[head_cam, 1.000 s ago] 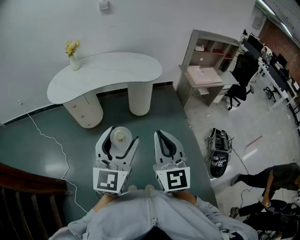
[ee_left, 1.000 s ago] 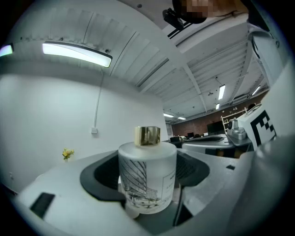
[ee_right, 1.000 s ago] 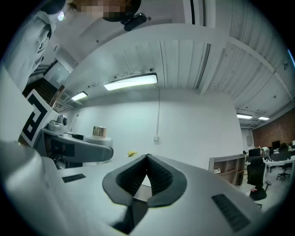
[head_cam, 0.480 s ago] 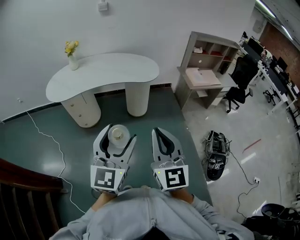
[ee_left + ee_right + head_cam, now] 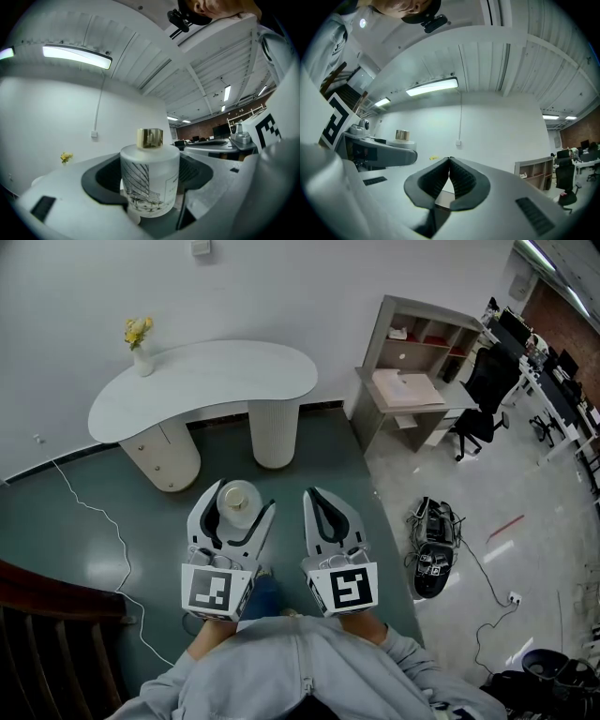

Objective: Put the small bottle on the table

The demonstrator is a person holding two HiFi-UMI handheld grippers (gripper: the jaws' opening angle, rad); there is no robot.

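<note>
In the left claw [image 5: 240,504] sits the small bottle [image 5: 150,180] — base partly hidden.

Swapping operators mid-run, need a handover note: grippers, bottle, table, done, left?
Left gripper: shut on the small bottle, which is upright between its fingers.
Right gripper: shut, empty.
Table: white, ahead across the floor, with a flower vase at its left end.
Done: the bottle is in hand.
Left: carry it to the table, set it on a bare patch, open the fingers and back off.
</note>
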